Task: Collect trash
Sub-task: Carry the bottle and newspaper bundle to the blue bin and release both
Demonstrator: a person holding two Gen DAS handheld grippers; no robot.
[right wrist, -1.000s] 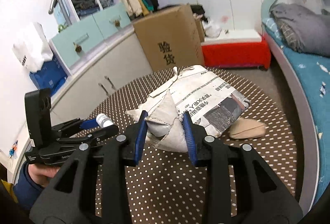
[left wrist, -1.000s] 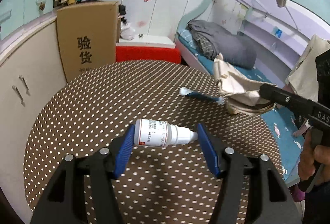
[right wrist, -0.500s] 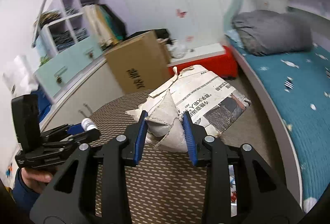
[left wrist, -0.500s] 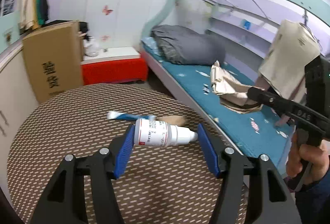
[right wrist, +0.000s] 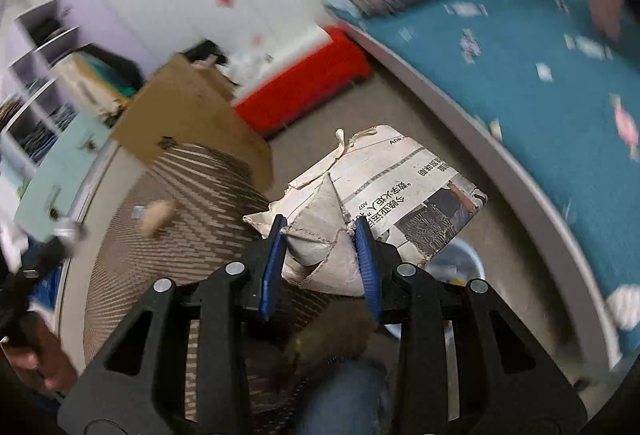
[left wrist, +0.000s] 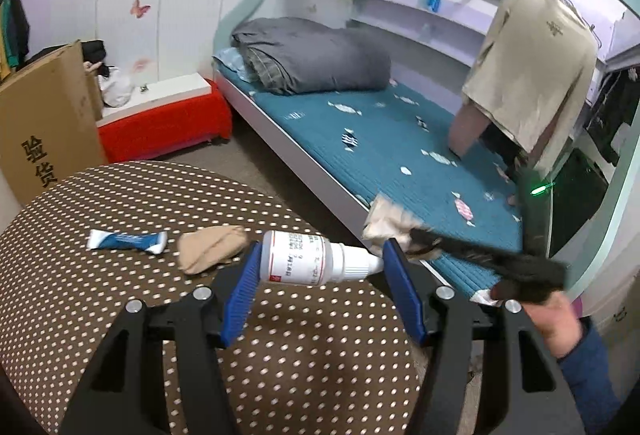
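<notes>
Left claw clamped endwise on bottle; right claw pinching newspaper wad. Bottle could pivot out; paper could tear loose.

Left tongs angled downward over the desk, blue pads clamped end to end on a small white bottle lying crosswise. Right tongs likewise pitched downward, pads pinched on a crumpled newspaper wad. Right hand in a blue sleeve wrapped round its blurred handle, just off the desk's edge.
</notes>
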